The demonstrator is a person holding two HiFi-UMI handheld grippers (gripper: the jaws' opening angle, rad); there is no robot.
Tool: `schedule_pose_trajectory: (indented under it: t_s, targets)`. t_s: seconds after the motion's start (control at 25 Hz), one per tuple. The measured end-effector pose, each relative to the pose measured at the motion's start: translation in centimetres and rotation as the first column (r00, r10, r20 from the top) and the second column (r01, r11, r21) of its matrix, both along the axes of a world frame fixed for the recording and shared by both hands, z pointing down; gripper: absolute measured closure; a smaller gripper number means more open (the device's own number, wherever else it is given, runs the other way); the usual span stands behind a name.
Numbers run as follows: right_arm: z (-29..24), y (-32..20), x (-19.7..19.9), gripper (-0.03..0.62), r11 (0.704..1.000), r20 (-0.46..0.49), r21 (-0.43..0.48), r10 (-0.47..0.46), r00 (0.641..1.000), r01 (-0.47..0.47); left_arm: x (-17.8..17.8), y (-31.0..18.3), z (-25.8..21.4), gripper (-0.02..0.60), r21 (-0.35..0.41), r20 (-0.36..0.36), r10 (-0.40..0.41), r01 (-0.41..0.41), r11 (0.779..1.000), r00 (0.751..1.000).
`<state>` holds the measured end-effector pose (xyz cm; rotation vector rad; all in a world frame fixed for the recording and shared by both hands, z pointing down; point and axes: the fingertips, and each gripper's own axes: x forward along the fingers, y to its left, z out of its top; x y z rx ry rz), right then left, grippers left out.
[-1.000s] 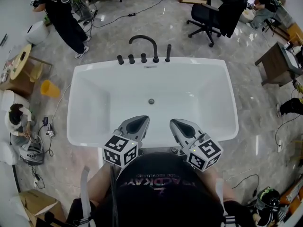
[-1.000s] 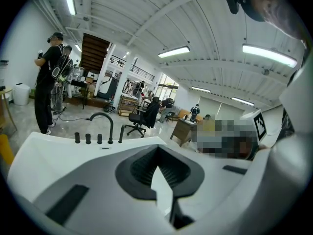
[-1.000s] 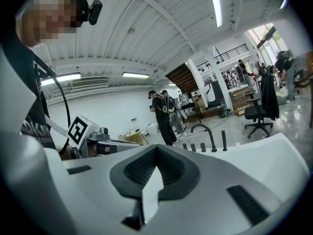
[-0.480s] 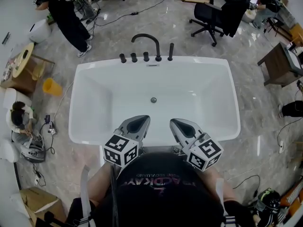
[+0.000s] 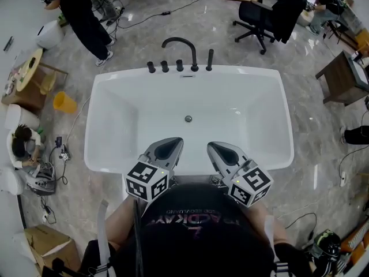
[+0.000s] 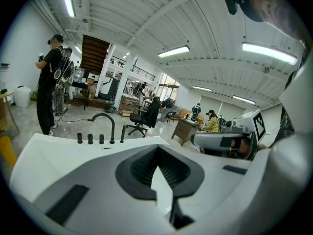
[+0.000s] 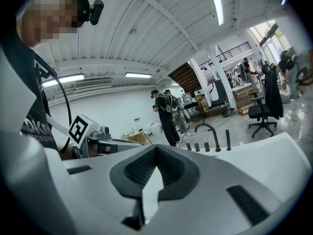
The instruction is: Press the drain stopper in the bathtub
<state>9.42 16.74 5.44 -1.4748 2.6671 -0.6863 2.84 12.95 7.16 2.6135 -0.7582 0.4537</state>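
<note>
The white bathtub [image 5: 115, 82] lies below me in the head view, with the small round metal drain stopper [image 5: 188, 119] in the middle of its floor. A black arched faucet [image 5: 180, 49] and black knobs stand on the far rim; the faucet [image 6: 104, 127] shows in the left gripper view and the faucet [image 7: 207, 130] in the right gripper view as well. My left gripper [image 5: 165, 150] and right gripper [image 5: 222, 153] are held side by side over the near rim, well short of the stopper. Both are shut with nothing between them. The left gripper [image 6: 157, 153] and right gripper [image 7: 155, 153] point level across the tub.
A person in black [image 5: 81, 10] stands past the tub's far left corner. A black office chair [image 5: 259, 16] is at the back right, a brown desk [image 5: 340, 77] at the right. A yellow bucket [image 5: 63, 103] and a crouching person [image 5: 20, 146] are on the left. Cables run over the marble floor.
The head view has shifted a little, so the tub and stopper sit slightly higher and further right in it. Both grippers keep their places and stay shut.
</note>
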Motion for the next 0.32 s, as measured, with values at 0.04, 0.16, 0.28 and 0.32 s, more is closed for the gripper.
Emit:
schedule_pose_trajectory:
  t_s: [0.04,0.16,0.28,0.32]
  targets:
    - [0.02,-0.14,-0.02,0.583,1.0,-0.001,-0.001,-0.001,1.0,0.001,-0.01,-0.15,0.03,0.577,-0.001,0.0,-0.001,0.001,1.0,1.0]
    - [0.0,-0.39,-0.12,0.583,1.0,-0.005,-0.001,-0.005,1.0,0.005,-0.04,-0.43,0.05,0.577,-0.005,-0.002,-0.002,0.002,1.0,1.0]
    - [0.04,-0.36,-0.2,0.583,1.0,-0.004,-0.003,-0.002,1.0,0.002,-0.16,-0.41,0.02,0.577,-0.005,-0.003,-0.002,0.002,1.0,1.0]
    - [0.07,-0.34,-0.22,0.583,1.0,-0.004,-0.005,0.0,1.0,0.0,-0.21,-0.39,0.01,0.577,-0.005,-0.003,-0.002,0.002,1.0,1.0]
